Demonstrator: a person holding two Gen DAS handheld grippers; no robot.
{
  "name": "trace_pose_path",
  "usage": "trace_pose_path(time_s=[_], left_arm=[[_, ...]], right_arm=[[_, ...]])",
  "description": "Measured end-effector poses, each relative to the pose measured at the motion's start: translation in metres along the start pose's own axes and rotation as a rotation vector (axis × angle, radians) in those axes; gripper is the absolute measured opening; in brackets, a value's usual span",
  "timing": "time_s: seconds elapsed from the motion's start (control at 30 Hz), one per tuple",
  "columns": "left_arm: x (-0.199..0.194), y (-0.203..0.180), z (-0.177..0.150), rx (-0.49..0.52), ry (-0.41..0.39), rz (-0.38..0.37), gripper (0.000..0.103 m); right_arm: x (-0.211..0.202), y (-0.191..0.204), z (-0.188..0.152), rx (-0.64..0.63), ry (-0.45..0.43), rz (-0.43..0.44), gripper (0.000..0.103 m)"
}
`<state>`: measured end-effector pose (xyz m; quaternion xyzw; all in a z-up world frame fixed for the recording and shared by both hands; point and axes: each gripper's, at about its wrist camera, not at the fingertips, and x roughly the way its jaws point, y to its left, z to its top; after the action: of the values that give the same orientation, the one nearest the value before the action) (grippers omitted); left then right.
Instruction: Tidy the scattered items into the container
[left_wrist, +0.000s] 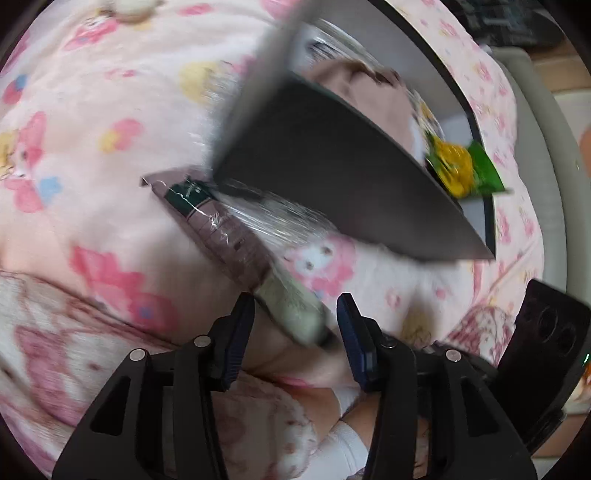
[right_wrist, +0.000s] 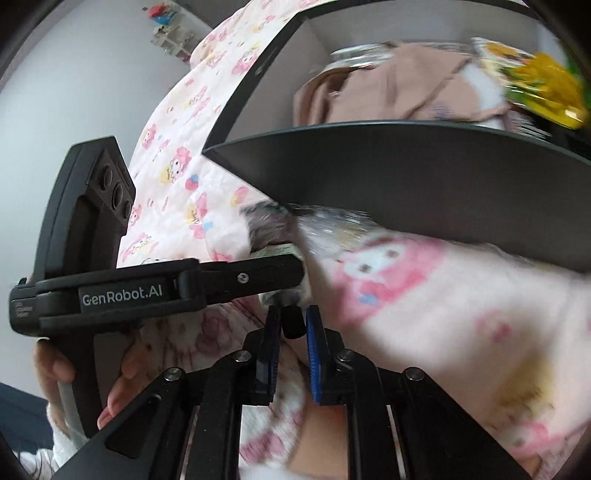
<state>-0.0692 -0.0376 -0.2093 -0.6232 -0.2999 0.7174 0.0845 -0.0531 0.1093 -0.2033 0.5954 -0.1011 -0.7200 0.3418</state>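
Left tongs stand released, their blue-padded tips apart, and the near end of a long cellophane-wrapped packet lies in the gap between them. It sits close to the left tip, with clear space before the right one. From there the packet's long axis runs forward and off to the left of these tongs, flat on the pink cartoon-print blanket. Along it come a pale green stretch, then a brown one, then a dark green end that points at the near corner of the dark grey container. Motion blur smears the wrapper, so its print cannot be read, and a fan of clear film on its right side slips under the container's near wall and is lost. Right tongs are drawn almost fully together. A small dark piece fills the slit between the pads, too blurred to say what it is or whether it belongs to the packet, whose pale end shows just ahead of these tips. The container stands directly ahead of both tongs, and its near wall hides most of what lies inside. Above the rim show only a crumpled beige cloth, some clear plastic, and a green and yellow sachet at the right end. A hand grips the left tool's handle, partly cut off by the picture's edge.
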Motion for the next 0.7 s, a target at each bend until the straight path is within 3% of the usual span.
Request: trace_pose_path(time_s=[0.17, 0.3, 0.47, 0.53, 0.6, 0.7], left_arm=[[0.028, -0.025, -0.012, 0.029, 0.067, -0.089, 0.046], [0.039, -0.031, -0.016, 0.033, 0.070, -0.066, 0.043], [0.017, -0.013, -0.012, -0.009, 0.037, -0.037, 0.042], [-0.002, -0.007, -0.009, -0.005, -0.017, 0.032, 0.043], [-0.017, 0.003, -0.001, -0.025, -0.059, 0.066, 0.051], [-0.030, 0.026, 0.013, -0.097, -0.090, 0.080, 0.054]], right_arm=[[-0.037, -0.036, -0.007, 0.082, -0.055, -0.012, 0.007], [-0.036, -0.047, -0.014, 0.109, -0.034, -0.035, 0.007], [-0.015, -0.041, -0.007, 0.110, 0.008, -0.026, 0.009], [-0.005, -0.033, 0.003, 0.093, 0.011, -0.029, 0.016], [0.004, -0.024, 0.012, 0.067, 0.018, -0.011, 0.028], [0.025, -0.012, 0.022, 0.032, 0.037, 0.030, 0.033]])
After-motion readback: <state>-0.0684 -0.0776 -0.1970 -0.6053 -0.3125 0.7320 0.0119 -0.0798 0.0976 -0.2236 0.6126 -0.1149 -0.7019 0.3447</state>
